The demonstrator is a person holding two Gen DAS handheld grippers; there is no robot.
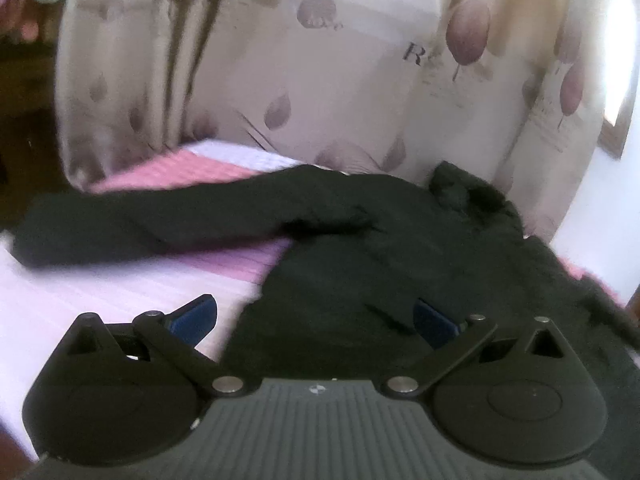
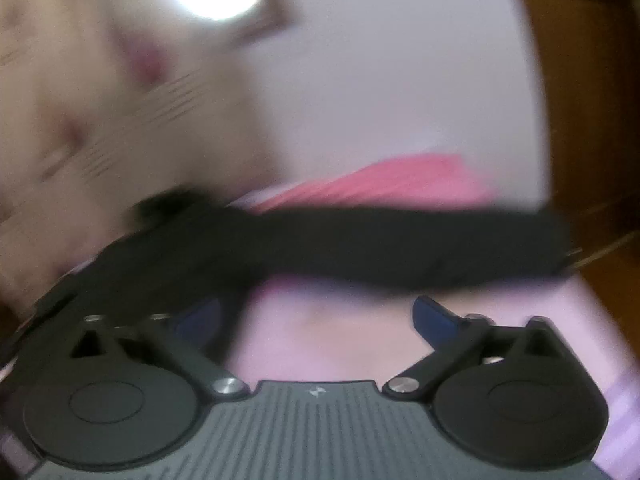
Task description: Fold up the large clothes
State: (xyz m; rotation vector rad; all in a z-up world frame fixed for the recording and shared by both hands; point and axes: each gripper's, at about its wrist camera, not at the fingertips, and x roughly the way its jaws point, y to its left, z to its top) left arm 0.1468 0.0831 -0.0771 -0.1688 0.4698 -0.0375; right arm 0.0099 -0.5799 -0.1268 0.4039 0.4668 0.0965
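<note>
Pink-striped bed (image 1: 100, 280) carries the black garment (image 1: 400, 264), one sleeve (image 2: 400, 240) stretched sideways; left tongs (image 1: 316, 320) and right tongs (image 2: 320, 320) both gape empty, and, judging through blur, any careless regrasp risks bunching that sleeve.

A black fuzzy sweater (image 1: 400, 248) lies flat on the pink-striped bed cover (image 1: 100, 280), body near right, one sleeve (image 1: 140, 220) stretched left.
</note>
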